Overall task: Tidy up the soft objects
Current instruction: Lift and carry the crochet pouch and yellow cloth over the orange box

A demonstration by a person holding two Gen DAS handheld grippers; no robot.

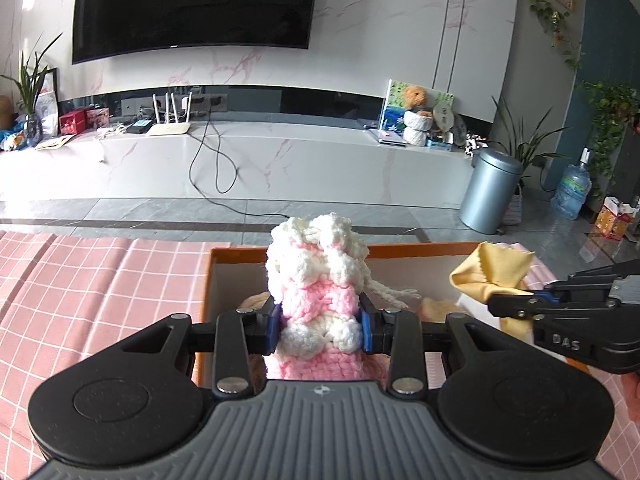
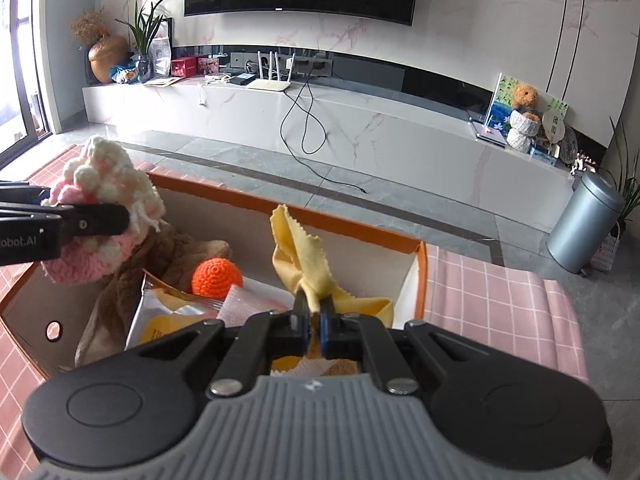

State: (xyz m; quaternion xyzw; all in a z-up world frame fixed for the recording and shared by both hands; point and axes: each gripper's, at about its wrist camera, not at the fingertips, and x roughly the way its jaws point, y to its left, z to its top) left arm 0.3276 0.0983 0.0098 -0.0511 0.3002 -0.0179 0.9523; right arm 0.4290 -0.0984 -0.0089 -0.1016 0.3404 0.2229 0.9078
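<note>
I read "DAS" on the right tool (image 1: 516, 307) and "obot.AI" on the left tool (image 2: 102, 220); nothing else is legible.

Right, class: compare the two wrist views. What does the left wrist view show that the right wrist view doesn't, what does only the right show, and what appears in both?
Only the left wrist view: a blue water bottle on the floor beside the bin.

Only the right wrist view: the box's contents, namely an orange crocheted ball, a brown plush toy and a snack packet.

Both: the left hand-held gripper shut on the pink-and-white crocheted piece, the right hand-held gripper shut on the yellow cloth, and the orange-rimmed box.
</note>
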